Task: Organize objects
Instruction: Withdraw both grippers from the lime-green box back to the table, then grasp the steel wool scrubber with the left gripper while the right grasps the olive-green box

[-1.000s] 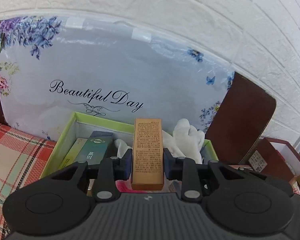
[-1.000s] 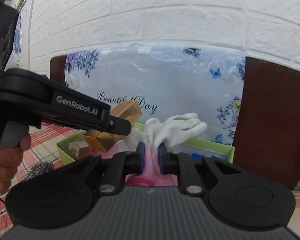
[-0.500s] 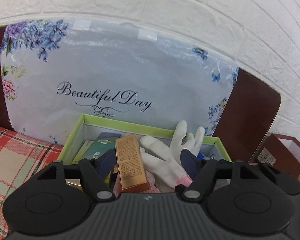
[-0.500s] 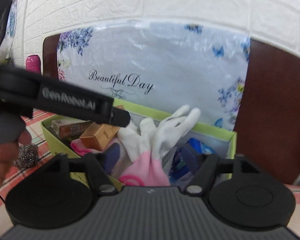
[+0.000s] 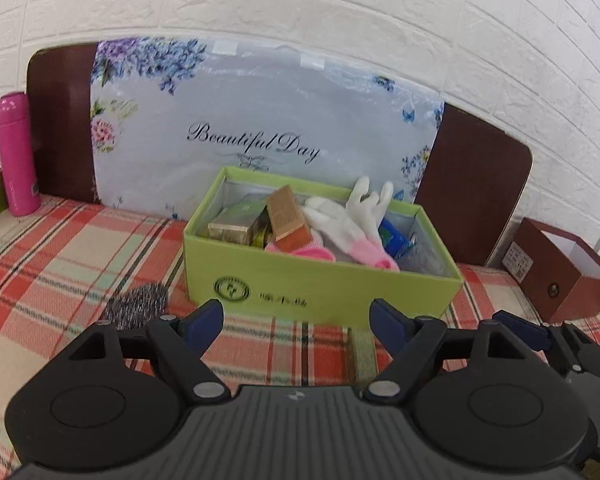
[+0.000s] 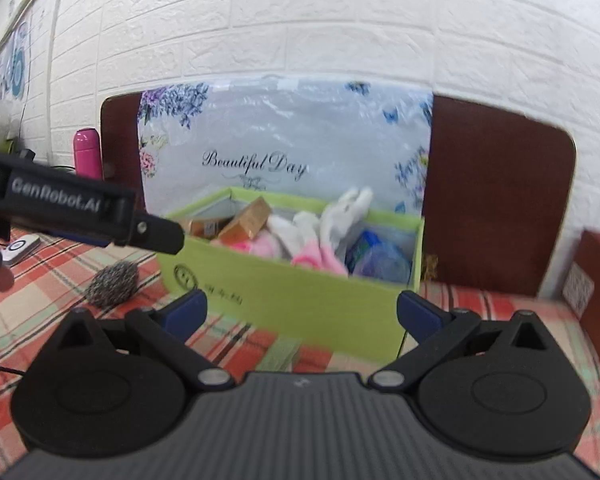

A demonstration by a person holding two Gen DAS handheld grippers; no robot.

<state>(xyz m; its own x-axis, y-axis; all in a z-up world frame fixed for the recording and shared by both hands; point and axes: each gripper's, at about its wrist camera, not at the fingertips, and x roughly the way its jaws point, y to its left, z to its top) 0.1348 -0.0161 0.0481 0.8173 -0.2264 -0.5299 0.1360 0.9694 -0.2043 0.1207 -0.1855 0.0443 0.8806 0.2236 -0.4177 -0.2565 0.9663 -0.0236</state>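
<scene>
A green open box [image 5: 320,284] stands on the plaid cloth, also in the right wrist view [image 6: 300,288]. Inside lie a gold carton [image 5: 288,218] [image 6: 248,222], a white and pink glove [image 5: 352,220] [image 6: 332,224], other small cartons and a blue packet. My left gripper [image 5: 296,320] hangs in front of the box, its jaws opening with nothing between them. It shows from the side in the right wrist view [image 6: 160,236]. My right gripper [image 6: 302,314] is also back from the box, jaws opening wide and empty.
A steel wool scourer [image 5: 138,306] [image 6: 114,284] lies on the cloth left of the box. A pink bottle [image 5: 16,160] stands at the far left by the wall. A brown open box [image 5: 560,276] sits at the right. A flowered board leans behind.
The left gripper let go of the gold carton and the right let go of the glove; both now lie in the box. Both grippers opened and drew back from the box.
</scene>
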